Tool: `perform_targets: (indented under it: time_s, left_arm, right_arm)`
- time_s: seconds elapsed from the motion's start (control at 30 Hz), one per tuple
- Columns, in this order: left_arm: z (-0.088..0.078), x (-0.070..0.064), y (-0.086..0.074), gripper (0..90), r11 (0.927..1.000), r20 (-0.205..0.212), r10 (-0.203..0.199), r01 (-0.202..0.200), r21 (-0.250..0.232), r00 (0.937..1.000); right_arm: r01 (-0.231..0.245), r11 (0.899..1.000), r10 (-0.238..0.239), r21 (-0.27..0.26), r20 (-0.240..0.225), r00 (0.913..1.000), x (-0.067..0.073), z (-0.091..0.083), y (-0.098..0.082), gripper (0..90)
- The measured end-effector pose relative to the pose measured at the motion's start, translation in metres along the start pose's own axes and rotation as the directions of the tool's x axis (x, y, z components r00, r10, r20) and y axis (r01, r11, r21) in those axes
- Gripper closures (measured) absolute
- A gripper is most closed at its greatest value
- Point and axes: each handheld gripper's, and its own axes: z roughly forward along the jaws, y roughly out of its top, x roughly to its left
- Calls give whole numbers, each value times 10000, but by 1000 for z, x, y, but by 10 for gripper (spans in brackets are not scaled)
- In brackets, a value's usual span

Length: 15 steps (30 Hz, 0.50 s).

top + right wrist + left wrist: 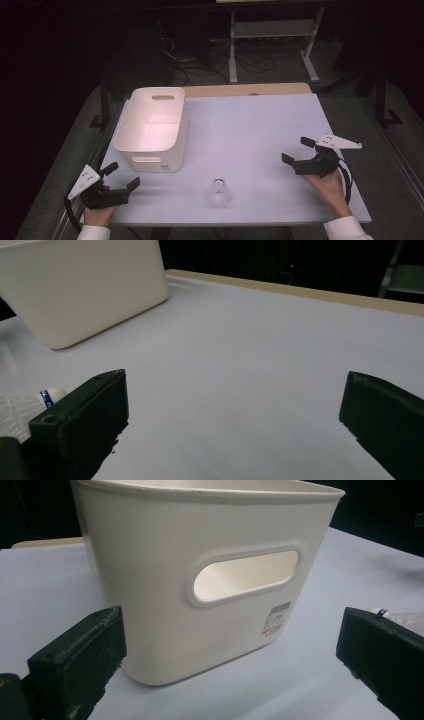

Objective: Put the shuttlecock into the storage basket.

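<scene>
High view: left claw [124, 176] at lower left of frame, jaws spread wide, nothing held. Right claw [298, 150] at right, jaws wide apart, empty. Shuttlecock [218, 193] lying on worktop [250, 125] at lower centre, between both claws, apart from each. White bin [151, 130] at upper left.

Left gripper view: bin [200, 575] centred between open jaws, untouched; shuttlecock [400, 619] at right edge.

Right gripper view: jaws wide open; shuttlecock [25, 407] at lower left; bin [80, 285] at upper left.

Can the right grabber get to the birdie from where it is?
Probably yes. The right gripper is open and holds nothing, and only bare table lies between it and the shuttlecock. The white bin stands farther off, out of the way.
</scene>
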Motion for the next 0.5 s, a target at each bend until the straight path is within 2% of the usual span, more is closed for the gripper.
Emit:
perform_targets:
  time_s: [0.5]
  left_arm:
    - [-1, -1, 0, 0, 10000, 41, -35, 35, -15, 10000]
  right_arm:
    - [-96, 9994, 99, 325, -96, 9999, 0, 1, -2, 0]
